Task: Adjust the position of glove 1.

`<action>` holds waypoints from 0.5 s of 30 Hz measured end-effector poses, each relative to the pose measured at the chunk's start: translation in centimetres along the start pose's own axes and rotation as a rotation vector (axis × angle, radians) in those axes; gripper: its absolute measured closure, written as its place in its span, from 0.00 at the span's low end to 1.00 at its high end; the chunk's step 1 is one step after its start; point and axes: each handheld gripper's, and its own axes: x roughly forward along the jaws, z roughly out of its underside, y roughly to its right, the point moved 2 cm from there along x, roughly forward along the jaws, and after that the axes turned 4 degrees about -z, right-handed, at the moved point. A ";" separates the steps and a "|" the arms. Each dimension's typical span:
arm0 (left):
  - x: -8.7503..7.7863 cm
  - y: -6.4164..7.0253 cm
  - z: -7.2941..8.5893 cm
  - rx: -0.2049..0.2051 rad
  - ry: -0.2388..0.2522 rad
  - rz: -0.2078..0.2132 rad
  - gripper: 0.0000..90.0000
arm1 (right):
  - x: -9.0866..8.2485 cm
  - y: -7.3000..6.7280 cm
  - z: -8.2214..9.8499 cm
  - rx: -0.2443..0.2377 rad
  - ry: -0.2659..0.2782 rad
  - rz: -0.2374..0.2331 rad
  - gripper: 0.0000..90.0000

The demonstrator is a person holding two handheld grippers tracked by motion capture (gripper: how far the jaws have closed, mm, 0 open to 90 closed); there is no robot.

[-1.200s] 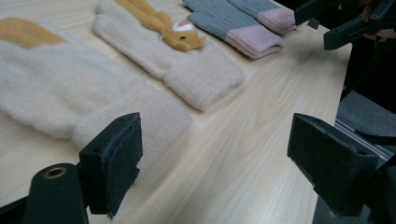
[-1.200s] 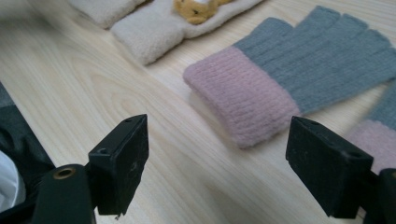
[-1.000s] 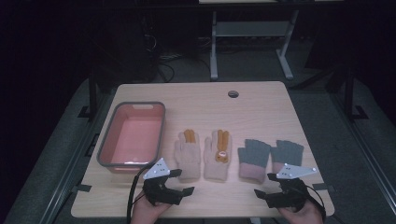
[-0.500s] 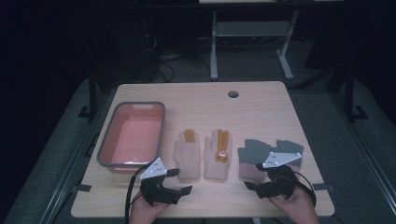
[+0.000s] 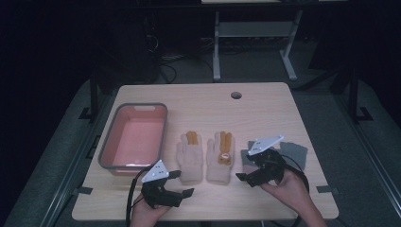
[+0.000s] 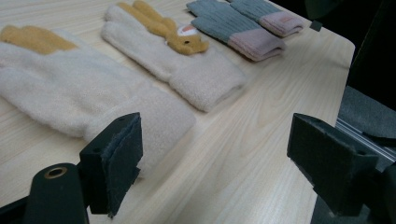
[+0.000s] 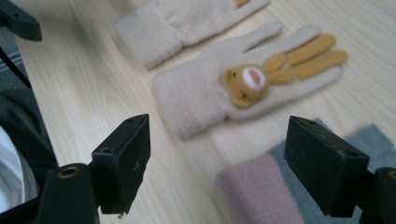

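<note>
The right claw (image 5: 247, 176) stands wide open with nothing between its jaws. It hangs over the near end of the left grey glove (image 5: 247, 158), at the pink cuff, which lies just under and between the jaws in the right gripper view (image 7: 261, 193). Whether the jaws touch the glove cannot be told. The person's right hand (image 5: 289, 187) holds this claw from the near edge of the counter (image 5: 265, 109).

Just beside that glove, towards the far right, lies the second grey glove (image 5: 294, 152), partly covered by the claw's grey plate in the high view. To the left of the grey pair lies a cream glove with a bear face (image 5: 220, 161) and mustard fingers, its cuff towards the person; the right gripper view shows it ahead of the jaws (image 7: 233, 93).

Next to it lies the other cream glove (image 5: 190, 158), also with mustard fingertips. Near its cuff sits the left claw (image 5: 183, 183), also wide open and empty, low over the bare counter; in the left gripper view its left jaw stands just in front of the cuff (image 6: 140, 112). The person's left hand (image 5: 144, 215) holds it at the counter's near edge.

Farther left, well apart from the gloves, a pink tub with a grey rim (image 5: 109, 151) stands on the counter.
</note>
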 end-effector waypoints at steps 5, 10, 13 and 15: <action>0.0 -0.1 -0.1 0.008 0.002 0.000 0.20 | 0.4 0.3 -1.2 -0.009 -0.013 -0.011 0.25; 0.1 0.1 -0.1 0.001 0.010 0.000 0.20 | 1.0 0.8 -2.3 -0.018 -0.032 -0.016 0.25; 0.1 0.1 0.0 -0.004 0.008 -0.004 0.20 | 1.3 1.1 -3.2 -0.017 -0.035 -0.026 0.26; 0.1 0.1 -0.1 -0.010 0.010 -0.002 0.20 | 1.6 1.3 -3.5 -0.024 -0.047 -0.024 0.26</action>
